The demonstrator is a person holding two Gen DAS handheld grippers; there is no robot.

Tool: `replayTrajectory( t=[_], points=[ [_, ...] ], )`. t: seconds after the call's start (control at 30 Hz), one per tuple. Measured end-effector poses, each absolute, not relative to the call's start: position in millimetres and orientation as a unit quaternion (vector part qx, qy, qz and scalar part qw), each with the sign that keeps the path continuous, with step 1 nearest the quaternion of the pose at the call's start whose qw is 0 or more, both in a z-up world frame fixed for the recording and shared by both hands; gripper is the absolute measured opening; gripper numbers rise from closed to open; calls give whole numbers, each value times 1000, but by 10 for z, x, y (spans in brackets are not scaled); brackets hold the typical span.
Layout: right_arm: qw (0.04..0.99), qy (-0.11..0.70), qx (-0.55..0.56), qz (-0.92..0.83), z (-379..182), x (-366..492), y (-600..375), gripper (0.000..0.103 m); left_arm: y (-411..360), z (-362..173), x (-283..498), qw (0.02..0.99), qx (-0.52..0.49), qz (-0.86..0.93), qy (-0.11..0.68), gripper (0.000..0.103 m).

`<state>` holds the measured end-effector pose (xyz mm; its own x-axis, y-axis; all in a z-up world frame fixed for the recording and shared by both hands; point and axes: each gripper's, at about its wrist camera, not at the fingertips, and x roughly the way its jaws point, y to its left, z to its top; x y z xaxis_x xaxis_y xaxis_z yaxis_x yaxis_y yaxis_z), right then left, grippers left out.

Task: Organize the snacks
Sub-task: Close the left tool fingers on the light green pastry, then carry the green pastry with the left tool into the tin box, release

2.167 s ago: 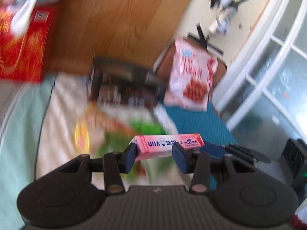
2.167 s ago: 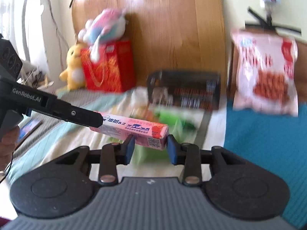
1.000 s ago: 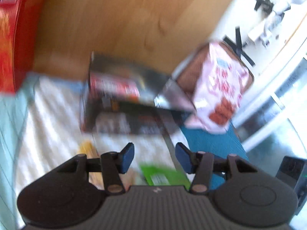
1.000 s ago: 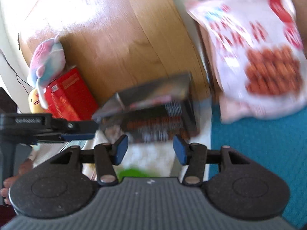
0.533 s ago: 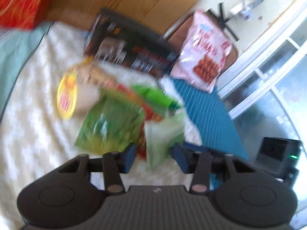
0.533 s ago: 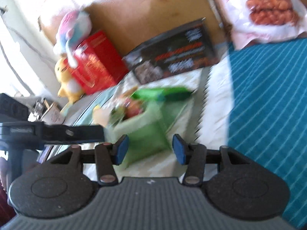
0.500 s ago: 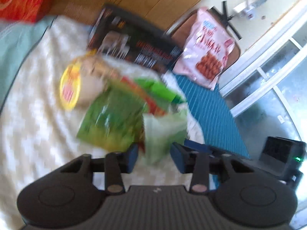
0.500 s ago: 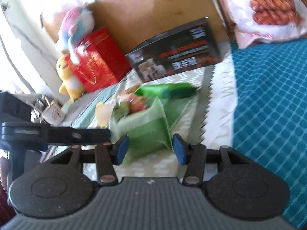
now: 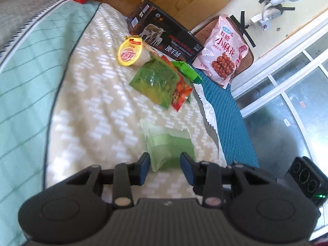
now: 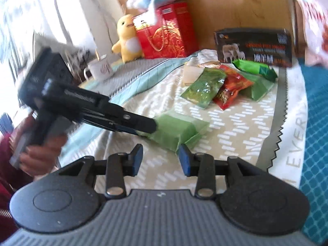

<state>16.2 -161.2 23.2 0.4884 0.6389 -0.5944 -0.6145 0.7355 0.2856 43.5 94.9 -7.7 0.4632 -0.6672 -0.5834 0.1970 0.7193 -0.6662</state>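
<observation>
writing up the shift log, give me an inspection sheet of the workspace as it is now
Surface: cream patterned blanket over a mint quilt.
Job's things: pale green packet; dark green packet overlapping a red packet; bright green wrapper; yellow-lidded cup; black box; pink snack bag.
Clutter: yellow plush, red gift box, mug.
Grippers: left gripper grips the pale green packet's end in the right wrist view; right gripper open.
Cables: power strip on the wall.
Surroundings: window.

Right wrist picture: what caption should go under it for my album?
Left gripper reaches a pale green packet near a snack pile.
</observation>
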Motion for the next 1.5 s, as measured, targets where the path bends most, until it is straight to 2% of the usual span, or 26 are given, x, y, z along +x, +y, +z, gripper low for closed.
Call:
replayTrajectory(
  t=[0.07, 0.1, 0.5, 0.63, 0.67, 0.93, 1.23, 1.5],
  points=[
    [867, 346, 10, 359, 223, 132, -1619, 54, 1005, -32, 390, 820, -264, -262, 436, 47],
    [869, 344, 8, 356, 213, 132, -1621, 55, 1033, -7, 383, 824, -262, -259, 430, 48],
    [883, 332, -61, 325, 63, 239, -1478, 55, 786, -58, 601, 822, -236, -274, 440, 46],
    [885, 322, -85, 326, 38, 225, -1366, 52, 729, -61, 560, 826, -221, -277, 438, 43],
    [887, 317, -96, 321, 42, 206, -1337, 48, 734, -50, 538, 825, -218, -279, 441, 43],
    [896, 284, -79, 332, 260, 215, -1378, 46, 841, 195, 502, 828, -230, -288, 422, 43],
    [927, 221, -72, 295, 513, 750, -1387, 45, 637, 706, 1115, 863, -189, -289, 368, 43],
    [946, 206, -25, 249, 608, 1589, -1472, 45, 437, 945, 1970, 878, -176, -286, 341, 43]
  ],
)
